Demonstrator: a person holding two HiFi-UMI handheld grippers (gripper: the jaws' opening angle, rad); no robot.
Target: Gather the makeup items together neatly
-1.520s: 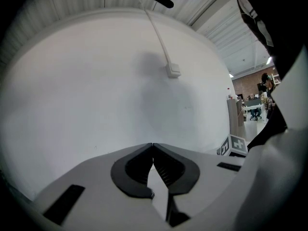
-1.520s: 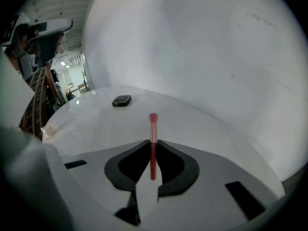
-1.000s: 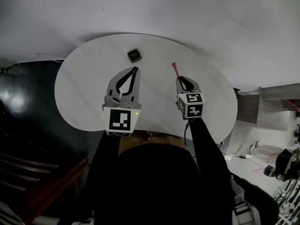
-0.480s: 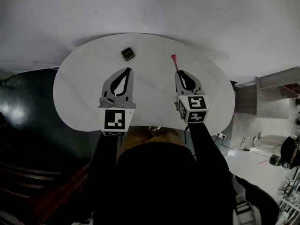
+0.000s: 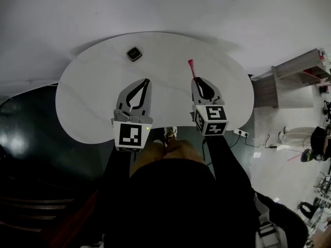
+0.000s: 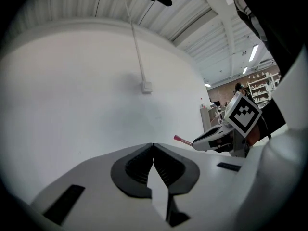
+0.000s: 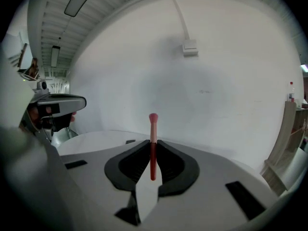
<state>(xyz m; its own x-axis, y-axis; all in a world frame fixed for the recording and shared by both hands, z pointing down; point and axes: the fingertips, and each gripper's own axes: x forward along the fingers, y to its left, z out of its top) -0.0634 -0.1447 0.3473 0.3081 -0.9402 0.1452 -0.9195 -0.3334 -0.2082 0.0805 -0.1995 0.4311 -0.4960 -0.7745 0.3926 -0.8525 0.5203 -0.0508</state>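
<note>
My right gripper is shut on a slim red makeup brush; its pink tip sticks out past the jaws toward the far side of the white table. The brush and right gripper also show at the right of the left gripper view. My left gripper hovers over the table's near middle with its jaws shut and nothing between them. A small dark square compact lies at the table's far left, well beyond the left gripper.
The table is oval, with a white wall behind it and dark floor on the left. A shelf unit stands to the right. Cables and a power strip lie on the floor at the right.
The head view has shifted, so the compact sits farther up and left. Both grippers keep about the same pose, and the right one still holds the brush.
</note>
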